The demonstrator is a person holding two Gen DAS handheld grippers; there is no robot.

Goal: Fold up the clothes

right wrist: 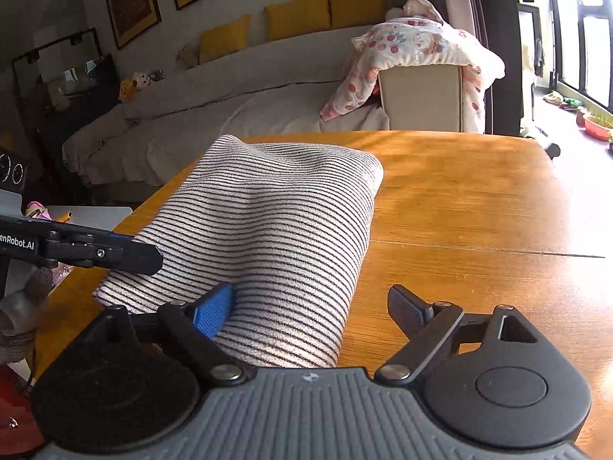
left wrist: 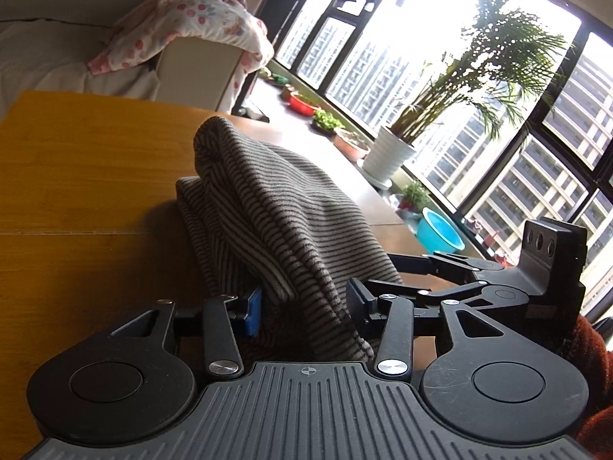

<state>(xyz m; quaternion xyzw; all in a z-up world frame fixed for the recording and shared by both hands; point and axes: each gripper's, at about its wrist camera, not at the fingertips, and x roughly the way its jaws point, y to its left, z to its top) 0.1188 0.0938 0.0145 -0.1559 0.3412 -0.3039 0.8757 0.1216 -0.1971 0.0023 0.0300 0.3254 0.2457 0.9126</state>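
Striped garment (right wrist: pixel 276 237) lies folded on the wooden table (right wrist: pixel 479 207). Left gripper (left wrist: pixel 304 303), at the garment's left edge, straddles a raised fold; whether its pads press the cloth cannot be told. Right gripper (right wrist: pixel 310 306) stands apart, one blue pad (right wrist: pixel 212 308) touching the garment's near end.

One legible marking only: white lettering "enRobot.AI" on the black body of the left gripper (right wrist: pixel 147 258), at the left edge of the right wrist view, its opening letters cut off by the frame. Two round white dials on a dark panel (right wrist: pixel 11 172) above it carry nothing readable. The left wrist view shows no text.
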